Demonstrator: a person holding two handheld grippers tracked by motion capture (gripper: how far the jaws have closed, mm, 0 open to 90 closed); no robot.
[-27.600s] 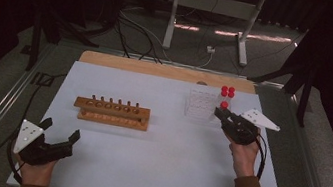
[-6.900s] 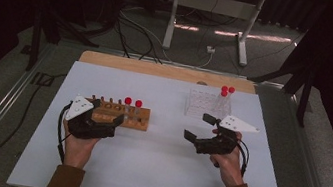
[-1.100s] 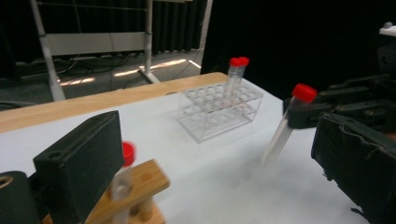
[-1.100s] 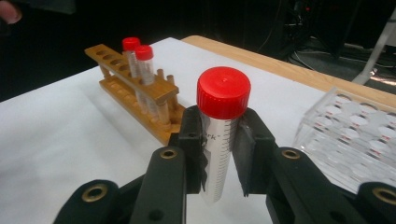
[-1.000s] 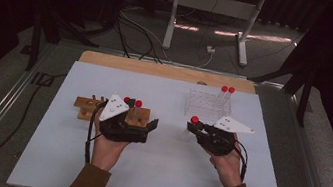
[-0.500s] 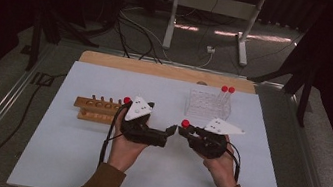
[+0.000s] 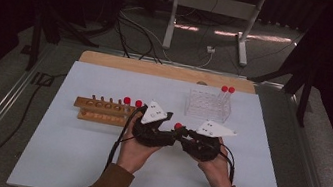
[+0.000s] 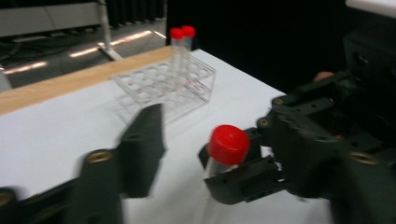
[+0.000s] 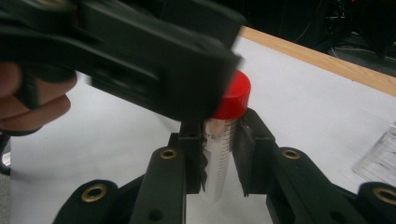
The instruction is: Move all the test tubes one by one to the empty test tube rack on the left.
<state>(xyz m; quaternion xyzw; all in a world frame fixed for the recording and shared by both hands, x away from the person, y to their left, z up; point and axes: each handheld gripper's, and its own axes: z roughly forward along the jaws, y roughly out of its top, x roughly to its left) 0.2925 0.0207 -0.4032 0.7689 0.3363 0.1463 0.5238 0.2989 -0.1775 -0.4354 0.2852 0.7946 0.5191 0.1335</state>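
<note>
The right gripper [image 9: 219,161] clamps the red-capped tube [image 9: 219,158] upright over the white table [image 7: 69,154]. The left gripper [image 7: 168,135], jaws just narrowing around the cap (contact unclear), has crossed from the wooden rack [image 7: 101,112]: a handover looks underway.

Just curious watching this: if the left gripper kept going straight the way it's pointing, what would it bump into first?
Most likely the red-capped tube that the right gripper holds upright; the left gripper, its jaws just closing, already flanks its cap. Depth is blurry, so contact is uncertain.
</note>
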